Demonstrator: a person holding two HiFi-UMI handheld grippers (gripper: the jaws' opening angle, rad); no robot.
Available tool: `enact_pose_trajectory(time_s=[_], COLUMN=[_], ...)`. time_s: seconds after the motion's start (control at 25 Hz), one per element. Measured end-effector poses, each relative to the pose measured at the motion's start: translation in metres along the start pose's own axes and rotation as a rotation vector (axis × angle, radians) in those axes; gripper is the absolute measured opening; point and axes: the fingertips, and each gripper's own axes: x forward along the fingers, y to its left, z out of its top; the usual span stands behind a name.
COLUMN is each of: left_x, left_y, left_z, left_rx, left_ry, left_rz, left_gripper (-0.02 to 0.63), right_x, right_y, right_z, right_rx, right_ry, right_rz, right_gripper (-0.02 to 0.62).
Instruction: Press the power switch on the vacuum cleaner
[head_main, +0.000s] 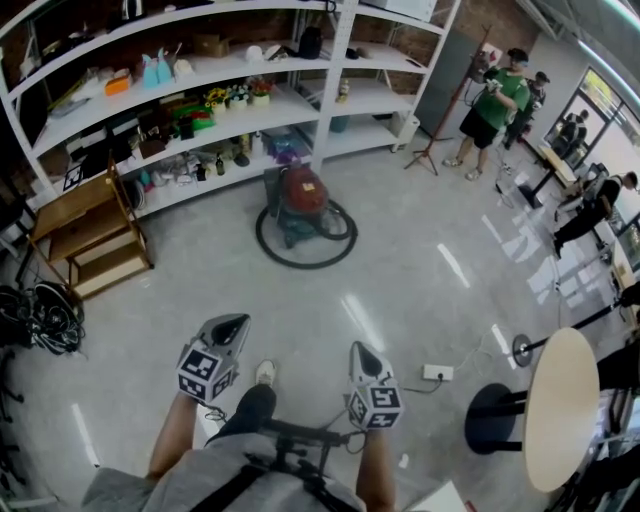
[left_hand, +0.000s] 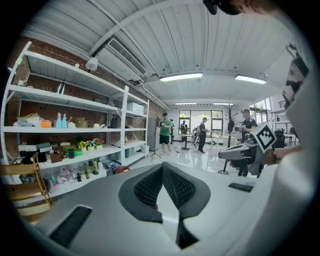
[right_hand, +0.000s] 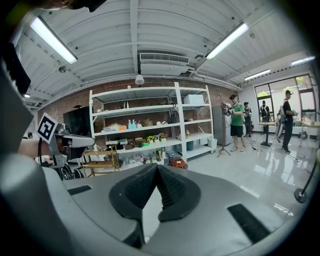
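At the left edge of the head view, a tangle of black cables (head_main: 40, 315) lies beside a slatted wooden rack (head_main: 85, 235), under long white metal shelves (head_main: 200, 100). Low in the frame, the left gripper (head_main: 233, 322) has its ribbed black pads pressed together on nothing. In the upper centre, well apart from both grippers, the vacuum (head_main: 303, 193), a red domed canister, stands on the glossy grey floor (head_main: 420, 260) inside a ring of black hose (head_main: 300, 258). The right gripper (head_main: 361, 350) is closed and empty too. Farther right are a white power strip (head_main: 437, 373) and a round pale table (head_main: 558, 405).
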Motion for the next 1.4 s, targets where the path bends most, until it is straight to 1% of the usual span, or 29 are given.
enact_pose_trajectory(time_s=[0.24, 0.4, 0.56, 0.72, 0.8, 1.08, 1.28, 1.4], left_x=[0.043, 0.069, 0.094, 0.116, 0.127, 0.159, 0.177, 0.187], left_y=[0.038, 0.066, 0.092, 0.122, 0.140, 0.186, 0.215, 0.224], left_z=[0.018, 0.028, 0.037, 0.049, 0.054, 0.061, 0.063, 0.065], left_rx=[0.001, 0.000, 0.011, -0.027, -0.029, -0.039, -0.042, -0.047], left_ry=[-0.005, 0.002, 0.011, -0.012, -0.013, -0.010, -0.015, -0.014], left_rz=[-0.006, -0.005, -0.010, -0.023, -0.021, -0.023, -0.010, -0.009], left_gripper=[0.008, 0.008, 0.008, 0.008, 0.008, 0.008, 0.008, 0.008], right_x=[0.051, 0.083, 0.117, 0.151, 0.169, 0.225, 0.255, 0.269], right_y=[-0.014, -0.018, -0.026, -0.030, -0.030, -0.025, -0.029, -0.033], right_z=[0.020, 0.038, 0.050, 0.063, 0.071, 0.098, 0.107, 0.110], right_rx=[0.007, 0.019, 0.021, 0.024, 0.028, 0.015, 0.008, 0.011], right_ry=[0.010, 0.003, 0.018, 0.021, 0.024, 0.021, 0.016, 0.024], right_rz=[-0.006, -0.006, -0.018, -0.027, -0.028, -0.019, -0.028, -0.028], right_gripper=[0.010, 0.011, 0.011, 0.011, 0.011, 0.011, 0.011, 0.011])
